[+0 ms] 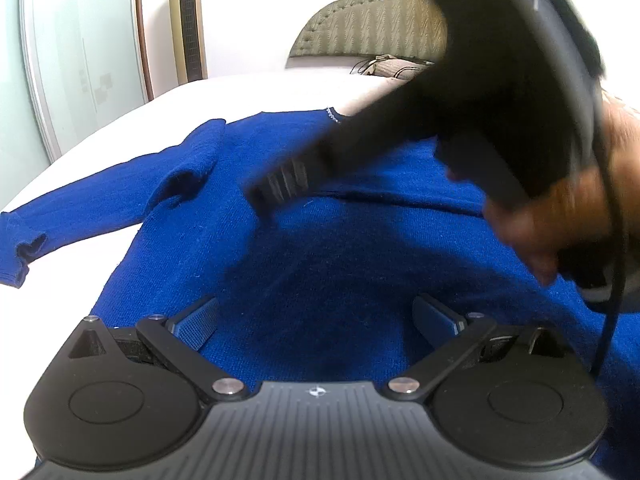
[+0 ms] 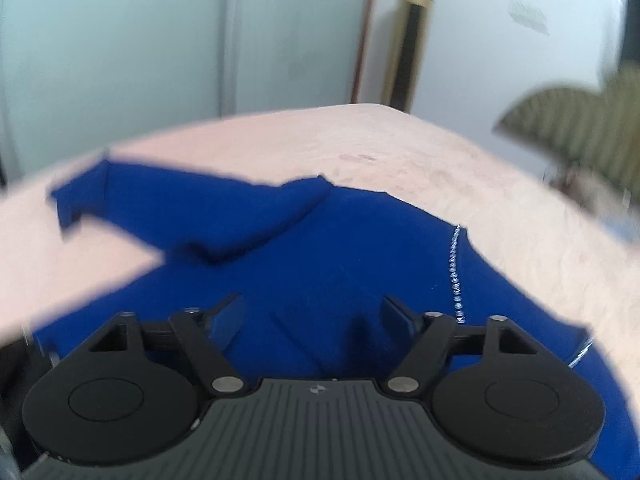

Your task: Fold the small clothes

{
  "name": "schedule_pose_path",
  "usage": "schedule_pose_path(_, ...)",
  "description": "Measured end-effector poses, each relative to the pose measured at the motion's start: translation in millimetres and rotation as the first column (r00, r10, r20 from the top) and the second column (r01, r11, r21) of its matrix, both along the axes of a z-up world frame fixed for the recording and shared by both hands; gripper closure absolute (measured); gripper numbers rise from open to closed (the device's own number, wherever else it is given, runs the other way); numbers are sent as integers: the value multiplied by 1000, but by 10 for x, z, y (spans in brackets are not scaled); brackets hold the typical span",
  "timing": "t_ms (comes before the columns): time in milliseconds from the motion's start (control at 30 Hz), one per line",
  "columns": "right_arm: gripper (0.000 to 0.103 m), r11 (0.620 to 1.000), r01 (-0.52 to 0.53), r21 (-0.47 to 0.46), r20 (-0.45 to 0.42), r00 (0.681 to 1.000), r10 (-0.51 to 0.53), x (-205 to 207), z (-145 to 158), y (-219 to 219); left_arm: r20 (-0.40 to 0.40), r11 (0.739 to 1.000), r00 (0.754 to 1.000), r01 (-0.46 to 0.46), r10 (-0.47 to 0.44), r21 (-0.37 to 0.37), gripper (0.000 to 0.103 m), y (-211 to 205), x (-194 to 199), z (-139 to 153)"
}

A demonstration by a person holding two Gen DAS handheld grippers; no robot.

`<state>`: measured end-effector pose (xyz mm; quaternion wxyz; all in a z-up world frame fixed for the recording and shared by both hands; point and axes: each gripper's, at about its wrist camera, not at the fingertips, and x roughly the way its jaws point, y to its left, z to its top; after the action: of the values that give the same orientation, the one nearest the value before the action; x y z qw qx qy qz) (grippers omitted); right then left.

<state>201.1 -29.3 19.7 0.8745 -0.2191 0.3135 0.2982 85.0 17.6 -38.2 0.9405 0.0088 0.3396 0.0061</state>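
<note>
Blue sweater (image 1: 320, 248) is lying spread across a bed (image 1: 280, 88) covered in a pale sheet, its knitted body flat and its one visible sleeve (image 1: 100, 200) stretching out toward the left side of the left wrist view, the cuff curling open at its end. Near the shoulder the sleeve is bunching into a small ridge. A line of silvery beads (image 2: 454, 268) is running along the neckline.

Right gripper (image 2: 312, 320) is pointing down at the sweater's body, its jaws standing apart with only flat blue cloth showing between them and nothing pinched. In the left wrist view this gripper is crossing the frame from the upper right, blurred, with one finger (image 1: 280, 184) reaching over the chest area and the person's hand (image 1: 560, 216) wrapping the handle.

Left gripper (image 1: 320, 320) is hovering low over the lower body, jaws released and wide, pads clear of the fabric.

Beyond the bed, a quilted headboard (image 1: 376, 24), a gold tower fan (image 1: 188, 20) and a frosted glass door (image 1: 80, 48) are standing along the wall.
</note>
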Motion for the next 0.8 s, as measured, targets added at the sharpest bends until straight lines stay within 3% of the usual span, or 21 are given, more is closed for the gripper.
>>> schedule_pose_path(67,46,996,18,-82,38,999,-15,-9,-120,79,0,1000,1000,1,-1,2,0,-7,12,-1)
schedule_pose_path(167,79,998,34,-55,52,998,-31,65,-197,121,-2,1000,1000,-3,3,-4,0,1,33,-4)
schedule_pose_path(200,97,998,55,-41,46,998,-53,114,-194,123,-2,1000,1000,-3,3,-6,0,2,24,-5)
schedule_pose_path(467,95,986,107,131,53,992,-115,365,146,108,-1,1000,1000,-2,2,-1,0,-22,39,-3)
schedule_pose_path(800,95,988,7,156,14,1000,-9,342,95,386,0,1000,1000,-2,2,2,0,-31,39,-4)
